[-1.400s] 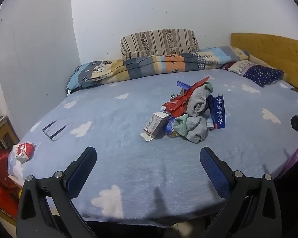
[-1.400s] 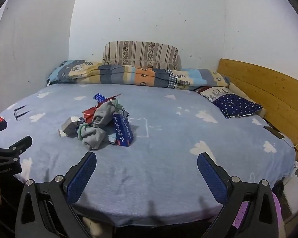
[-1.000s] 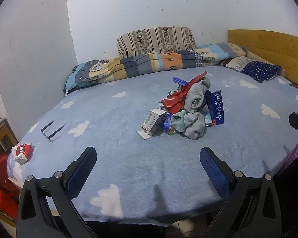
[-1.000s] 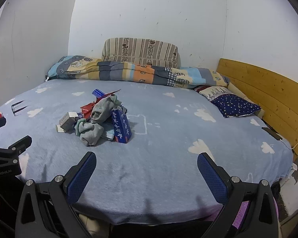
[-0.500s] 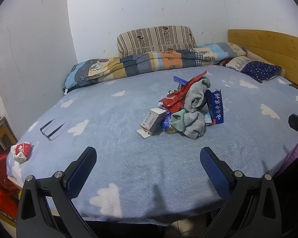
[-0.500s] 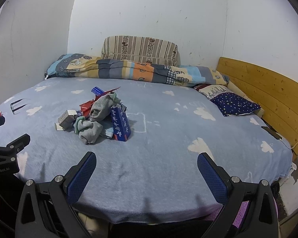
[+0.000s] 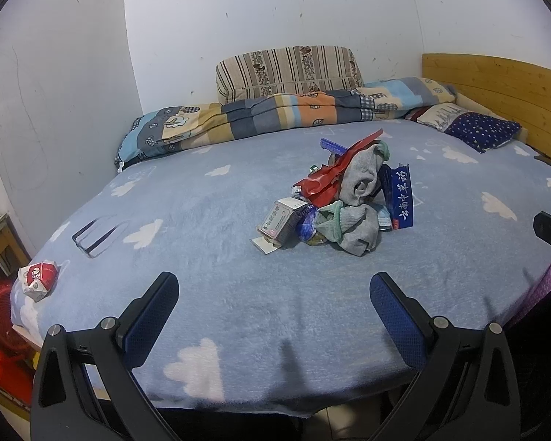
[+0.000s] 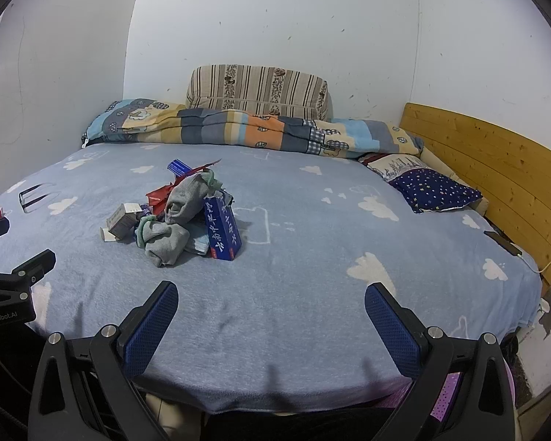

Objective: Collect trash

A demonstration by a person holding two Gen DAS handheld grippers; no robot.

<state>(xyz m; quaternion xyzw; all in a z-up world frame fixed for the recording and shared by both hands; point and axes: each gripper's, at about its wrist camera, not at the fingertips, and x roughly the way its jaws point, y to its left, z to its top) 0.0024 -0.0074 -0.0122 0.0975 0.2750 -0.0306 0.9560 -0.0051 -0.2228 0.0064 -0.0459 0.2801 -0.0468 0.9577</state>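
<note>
Both grippers hang at the near edge of the bed with the light blue cloud-print fleece blanket [image 7: 209, 202], and neither has begun collecting. The left gripper [image 7: 275, 316] is released, its blue-padded fingers wide apart and holding nothing; the right gripper [image 8: 272, 316] is likewise spread and empty. The trash sits heaped mid-bed: a small grey-white cardboard box [image 7: 281, 218], a crumpled red foil wrapper [image 7: 328, 178] and a tall blue carton with white characters [image 7: 400, 198], tangled with two grey socks [image 7: 356, 226] that probably must be left behind. A red-and-white crumpled carton [image 7: 38, 279] lies apart near the bed's left edge. No bin or bag is clearly visible.
</note>
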